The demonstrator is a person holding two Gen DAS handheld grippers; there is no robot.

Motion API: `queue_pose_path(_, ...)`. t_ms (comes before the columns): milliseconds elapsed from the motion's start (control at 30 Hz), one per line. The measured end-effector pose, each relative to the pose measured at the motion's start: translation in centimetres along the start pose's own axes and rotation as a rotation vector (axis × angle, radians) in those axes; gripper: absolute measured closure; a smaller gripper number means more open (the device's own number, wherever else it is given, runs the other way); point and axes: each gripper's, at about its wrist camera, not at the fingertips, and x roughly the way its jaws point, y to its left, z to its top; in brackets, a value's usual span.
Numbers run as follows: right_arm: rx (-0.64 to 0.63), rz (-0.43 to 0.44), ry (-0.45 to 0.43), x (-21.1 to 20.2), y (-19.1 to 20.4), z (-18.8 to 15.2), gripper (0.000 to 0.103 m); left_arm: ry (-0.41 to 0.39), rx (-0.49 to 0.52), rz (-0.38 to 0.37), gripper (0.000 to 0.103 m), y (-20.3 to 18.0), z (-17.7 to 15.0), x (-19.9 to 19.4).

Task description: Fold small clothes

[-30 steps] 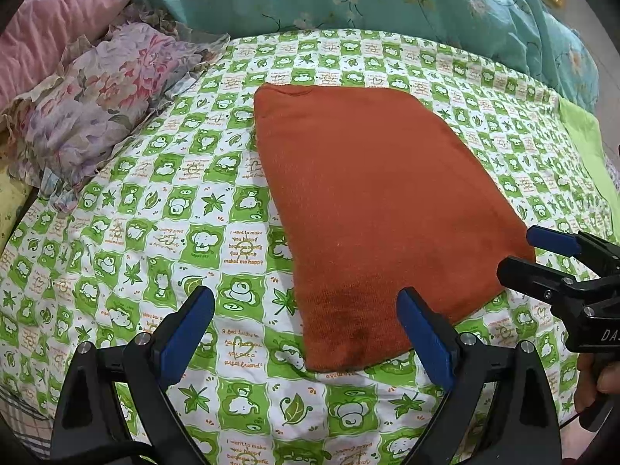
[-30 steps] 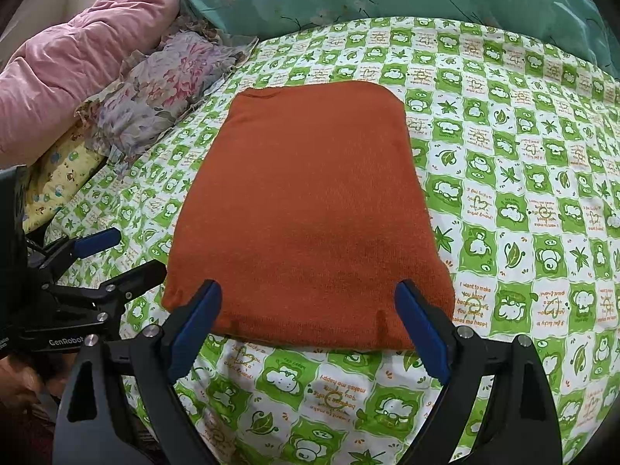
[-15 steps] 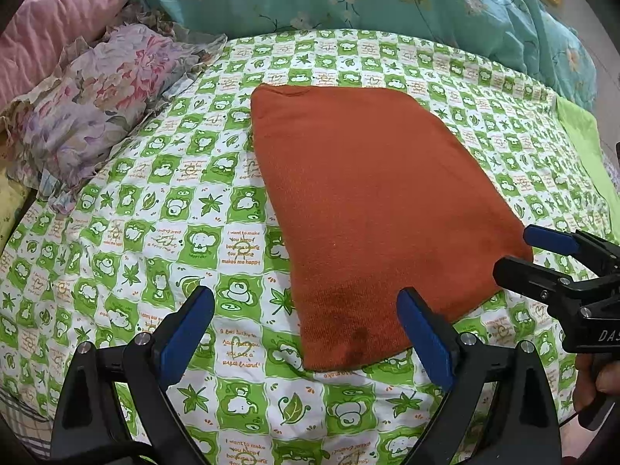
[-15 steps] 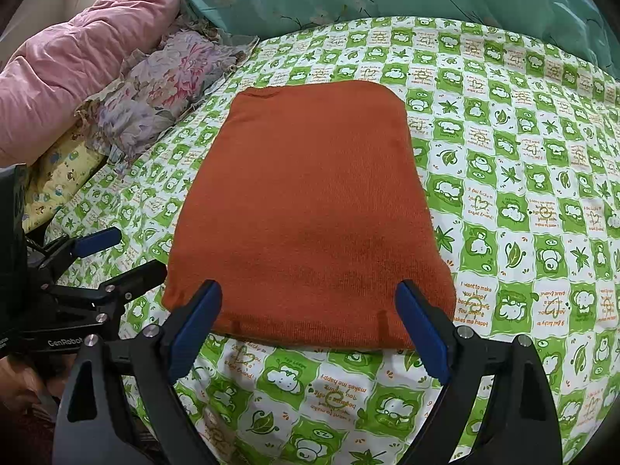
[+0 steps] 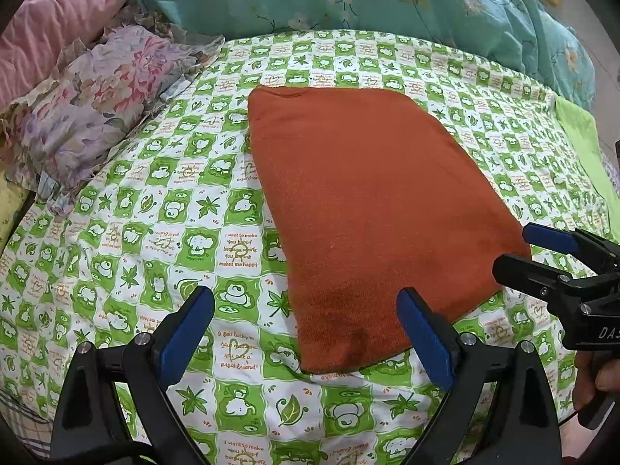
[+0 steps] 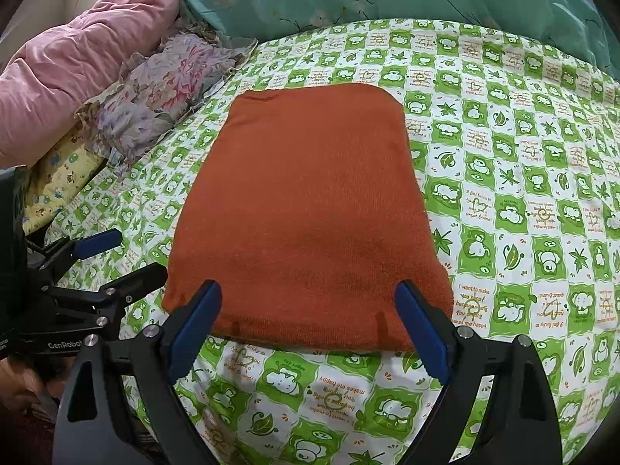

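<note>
Rust-orange knitted garment (image 6: 310,209), already folded into a flat rounded rectangle, lies centre frame in the right wrist view, on the green-and-white checked cartoon bedsheet (image 6: 523,193). In the left wrist view it runs from upper centre to lower right.

Right gripper (image 6: 306,321): blue-padded jaws spread wide, nothing between them, poised above the garment's near edge, bottom centre. Left gripper (image 5: 306,337): jaws also spread, empty, straddling the near left corner of the garment at bottom of its own view.

Step in hand, as I read it: take the near edge for the next fold. To do it well, pinch both near corners at once and catch every layer. Lift level, carry the edge to the far edge at upper centre and lay it flush. Uneven lift likely skews the stack.

Versus the earlier frames: practically nothing differs. Both grippers hold the same pose, jaws equally wide, and the garment has not shifted. Pink quilt (image 6: 77,58) and floral ruffled pillow (image 6: 162,89) at upper left are unchanged.
</note>
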Motion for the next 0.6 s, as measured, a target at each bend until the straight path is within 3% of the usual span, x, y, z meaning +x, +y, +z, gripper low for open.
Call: queue_pose_path(600,0.010,-0.006,-0.020,-0.48,-0.59,0.35,0.012,-0.008,0.004,-0.007,0.008,0.07,0.27,0.08)
